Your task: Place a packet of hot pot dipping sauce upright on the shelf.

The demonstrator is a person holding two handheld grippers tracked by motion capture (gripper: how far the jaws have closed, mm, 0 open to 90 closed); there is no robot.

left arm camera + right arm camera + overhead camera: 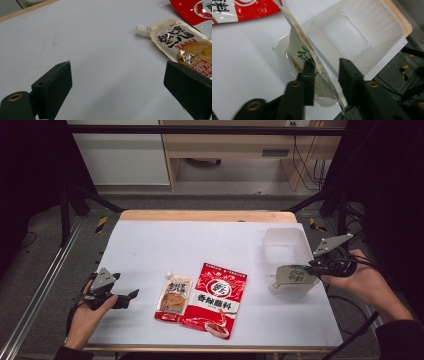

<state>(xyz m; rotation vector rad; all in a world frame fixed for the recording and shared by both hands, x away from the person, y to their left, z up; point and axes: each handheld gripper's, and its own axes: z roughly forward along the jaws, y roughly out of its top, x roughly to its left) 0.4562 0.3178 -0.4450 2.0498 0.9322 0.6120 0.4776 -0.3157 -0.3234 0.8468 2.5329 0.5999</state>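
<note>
High view: nearest the camera, the person's left hand [85, 317] rests at the table's near-left edge holding the left gripper [131, 294], jaws spread and empty, just left of the packets. On the white table [150, 245] lie two packets side by side and touching: a spouted sauce pouch [173, 295] and a larger red seasoning packet [217, 297]. At the right, the right gripper [306, 266] holds a third packet, a pale green-printed pouch [294, 275], over the near end of a clear plastic container [285, 242]. Count: three packets, one container, two grippers. Left gripper view: both black jaws stand wide apart with nothing but bare table between them; the spouted sauce pouch [180, 42] lies ahead at the right, white cap toward the table's middle, and a corner of the red seasoning packet [192, 8] sits beyond it. Right gripper view: the pale pouch [299, 53] runs edge-on between the jaws, tilted, its lower end inside the clear container [367, 32]; one jaw touches it, the other looks slightly clear, so whether the grip is firm cannot be told. Judgement: the step in hand appears to be placing the pale pouch into the container; next move calls for releasing it and clearing the rim, then fetching the sauce pouch.
</note>
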